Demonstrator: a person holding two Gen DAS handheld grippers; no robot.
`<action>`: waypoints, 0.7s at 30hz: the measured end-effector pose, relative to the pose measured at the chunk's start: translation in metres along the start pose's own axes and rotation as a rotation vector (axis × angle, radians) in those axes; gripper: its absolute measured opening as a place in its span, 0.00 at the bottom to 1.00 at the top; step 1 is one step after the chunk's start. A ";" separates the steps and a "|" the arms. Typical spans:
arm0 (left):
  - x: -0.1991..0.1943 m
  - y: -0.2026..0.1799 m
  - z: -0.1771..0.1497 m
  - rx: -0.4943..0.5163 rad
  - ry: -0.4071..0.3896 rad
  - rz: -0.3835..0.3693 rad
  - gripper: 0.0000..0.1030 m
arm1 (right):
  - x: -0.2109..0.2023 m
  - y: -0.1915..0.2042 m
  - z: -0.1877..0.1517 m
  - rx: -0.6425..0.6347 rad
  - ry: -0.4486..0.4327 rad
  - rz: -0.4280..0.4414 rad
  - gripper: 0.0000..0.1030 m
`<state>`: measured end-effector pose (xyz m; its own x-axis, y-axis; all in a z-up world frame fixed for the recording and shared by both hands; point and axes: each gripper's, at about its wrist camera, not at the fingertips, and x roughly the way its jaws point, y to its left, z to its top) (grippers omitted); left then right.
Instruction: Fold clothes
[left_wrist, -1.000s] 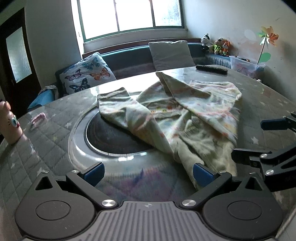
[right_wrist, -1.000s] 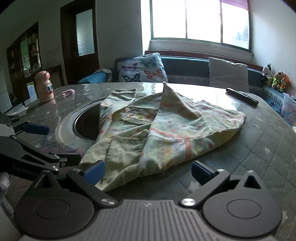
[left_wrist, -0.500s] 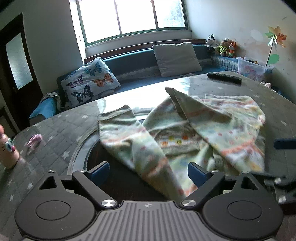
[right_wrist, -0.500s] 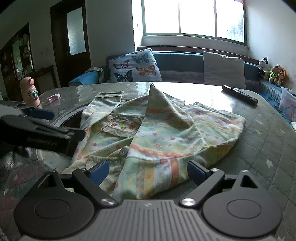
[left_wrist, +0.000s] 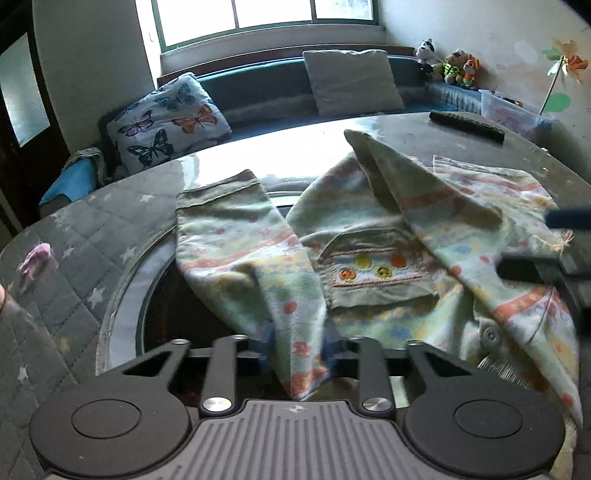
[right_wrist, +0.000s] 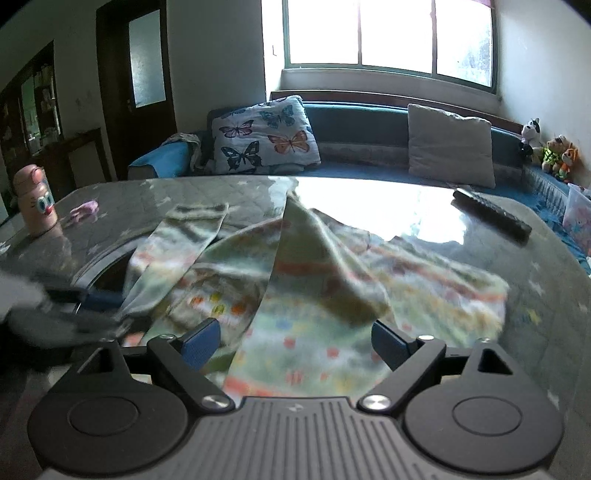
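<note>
A pale green child's garment (left_wrist: 369, 236) with orange stripes and a buttoned pocket lies crumpled on the round table (left_wrist: 92, 221). My left gripper (left_wrist: 295, 347) is shut on the near end of its left sleeve (left_wrist: 236, 236). My right gripper (right_wrist: 295, 341) is open, its blue pads wide apart over the garment's near hem (right_wrist: 303, 354). The garment (right_wrist: 332, 280) is blurred in the right wrist view. The right gripper also shows at the right edge of the left wrist view (left_wrist: 554, 254), and the left gripper at the left of the right wrist view (right_wrist: 74, 306).
A dark round inset (left_wrist: 173, 295) sits in the table under the sleeve. A black remote (right_wrist: 491, 214) lies at the far right. A pink bottle (right_wrist: 35, 199) and a small pink item (right_wrist: 85, 208) stand far left. A sofa with cushions (right_wrist: 266, 136) is behind.
My left gripper moved forward and shut on the sleeve's near end. My right gripper moved forward over the garment's hem and stays open. The cloth has shifted.
</note>
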<state>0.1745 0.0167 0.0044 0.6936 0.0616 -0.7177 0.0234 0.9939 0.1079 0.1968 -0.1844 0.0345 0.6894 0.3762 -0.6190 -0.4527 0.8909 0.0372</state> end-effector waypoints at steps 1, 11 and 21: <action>-0.002 0.002 -0.001 -0.006 -0.003 -0.005 0.13 | 0.006 -0.001 0.006 0.001 -0.002 -0.001 0.86; -0.023 0.019 -0.011 -0.047 -0.021 -0.023 0.06 | 0.078 0.006 0.057 -0.055 -0.012 -0.059 0.81; -0.029 0.023 -0.018 -0.068 -0.017 -0.015 0.05 | 0.131 0.011 0.075 -0.082 0.044 -0.115 0.36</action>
<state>0.1421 0.0399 0.0150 0.7060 0.0453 -0.7068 -0.0146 0.9987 0.0494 0.3247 -0.1067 0.0132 0.7146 0.2597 -0.6496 -0.4183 0.9029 -0.0992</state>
